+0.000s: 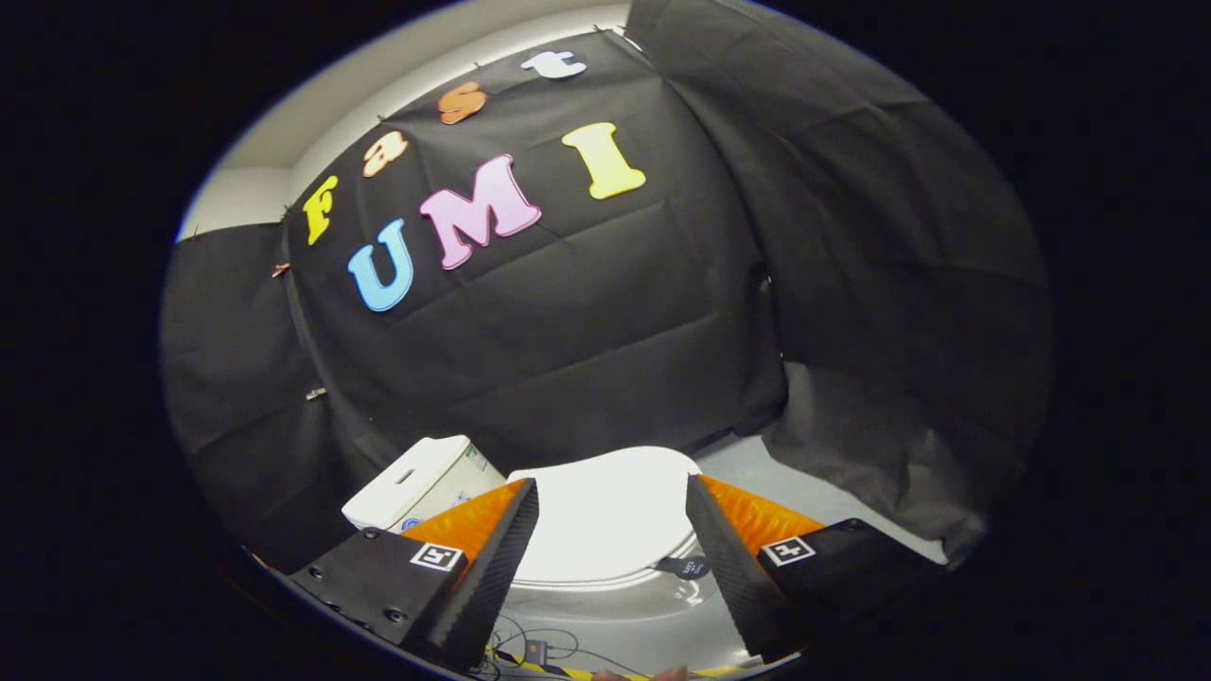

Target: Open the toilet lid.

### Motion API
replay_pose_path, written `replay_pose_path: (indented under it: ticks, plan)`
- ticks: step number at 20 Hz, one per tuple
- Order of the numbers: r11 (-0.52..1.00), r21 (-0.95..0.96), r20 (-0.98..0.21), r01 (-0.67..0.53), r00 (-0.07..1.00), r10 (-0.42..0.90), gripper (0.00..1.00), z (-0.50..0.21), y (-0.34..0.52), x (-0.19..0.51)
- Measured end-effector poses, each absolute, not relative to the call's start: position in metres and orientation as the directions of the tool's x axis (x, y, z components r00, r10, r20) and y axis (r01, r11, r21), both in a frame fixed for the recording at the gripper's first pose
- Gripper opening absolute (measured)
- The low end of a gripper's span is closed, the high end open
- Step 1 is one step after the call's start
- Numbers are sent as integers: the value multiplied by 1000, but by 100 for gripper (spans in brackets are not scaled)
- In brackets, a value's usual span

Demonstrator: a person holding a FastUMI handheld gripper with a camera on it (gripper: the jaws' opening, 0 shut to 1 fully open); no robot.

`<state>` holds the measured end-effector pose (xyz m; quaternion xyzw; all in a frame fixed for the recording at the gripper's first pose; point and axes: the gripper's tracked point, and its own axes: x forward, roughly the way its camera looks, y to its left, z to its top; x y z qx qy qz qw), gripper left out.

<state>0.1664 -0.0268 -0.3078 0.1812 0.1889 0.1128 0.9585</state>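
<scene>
Black cloth is hanging behind the toilet. Gripper [612, 492] fingers are standing spread, pinching nothing, with the closed lid [605, 515] showing between them at twelve o'clock, tank [416, 482] at ten. Smooth lid risks slipping off the fingers when lifted.

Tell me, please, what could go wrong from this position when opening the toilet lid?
1. The gripper is open and grips nothing; the closed toilet lid looks smooth and glossy, so the fingers may slip.
2. The tank stands close behind the lid; a fast swing could strike it.
3. Cables on the floor below could snag.
</scene>
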Motion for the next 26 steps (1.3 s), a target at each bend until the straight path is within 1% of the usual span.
replay_pose_path:
  ticks: [6, 10, 12, 16, 19, 21, 23, 25, 26]
  plan:
    - [854, 521, -455, -2, 846, 279, 99, -388, -55, 193]
    - [802, 591, -538, 85, 783, 314, 98, -442, -57, 208]
    - [784, 611, -570, 108, 747, 341, 99, -467, -55, 209]
    - [725, 669, -588, 162, 711, 385, 99, -500, -60, 212]
    - [713, 673, -613, 198, 689, 387, 99, -521, -60, 217]
    - [704, 671, -645, 232, 652, 399, 98, -541, -52, 221]
    - [688, 678, -664, 259, 619, 421, 96, -560, -45, 219]
    - [640, 715, -654, 283, 594, 468, 83, -565, -37, 220]
    - [607, 738, -641, 295, 587, 495, 71, -566, -30, 223]
